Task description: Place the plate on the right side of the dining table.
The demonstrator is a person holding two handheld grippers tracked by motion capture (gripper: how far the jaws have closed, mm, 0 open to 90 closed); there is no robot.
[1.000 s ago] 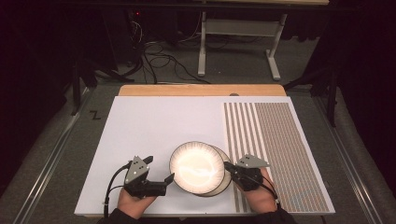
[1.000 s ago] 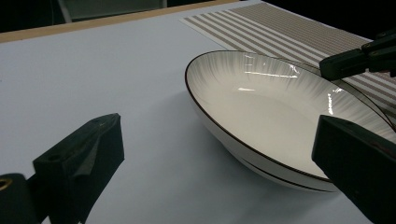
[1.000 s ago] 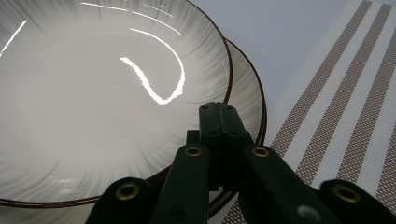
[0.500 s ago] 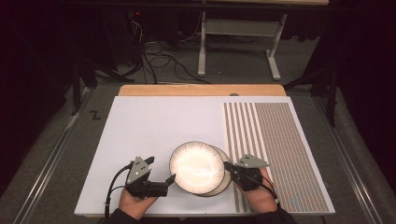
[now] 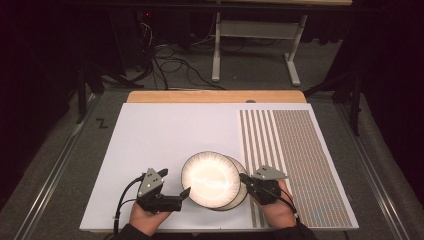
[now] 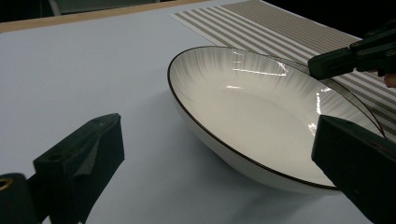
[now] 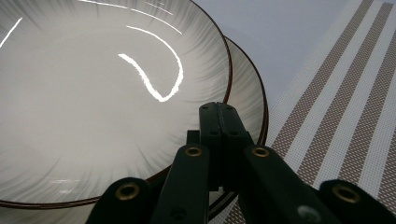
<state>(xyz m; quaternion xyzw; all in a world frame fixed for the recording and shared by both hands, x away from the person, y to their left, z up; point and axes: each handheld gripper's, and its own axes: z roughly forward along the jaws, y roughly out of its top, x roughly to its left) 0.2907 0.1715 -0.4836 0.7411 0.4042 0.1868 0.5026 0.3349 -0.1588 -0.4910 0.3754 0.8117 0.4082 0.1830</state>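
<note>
Two shallow white plates with dark rims lie stacked and offset on the white mat. The upper plate [image 5: 210, 179] [image 6: 252, 107] [image 7: 93, 116] covers most of the lower plate [image 5: 241, 196] [image 7: 245, 84], which peeks out on the right. My left gripper [image 5: 182, 196] [image 6: 217, 128] is open at the upper plate's left rim; one jaw stands over the mat and the other over the plate's near edge, neither pressing on it. My right gripper [image 5: 245, 178] [image 7: 219, 121] [image 6: 355, 53] is shut with nothing between its jaws. Its tip rests at the upper plate's right rim, above the lower plate.
A brown-and-white striped placemat [image 5: 295, 150] covers the right part of the white mat [image 5: 165, 135]. The table's wooden far edge [image 5: 215, 96] borders a dark floor with cables [image 5: 170, 60] and a metal frame [image 5: 220, 45]. Both hands sit at the near table edge.
</note>
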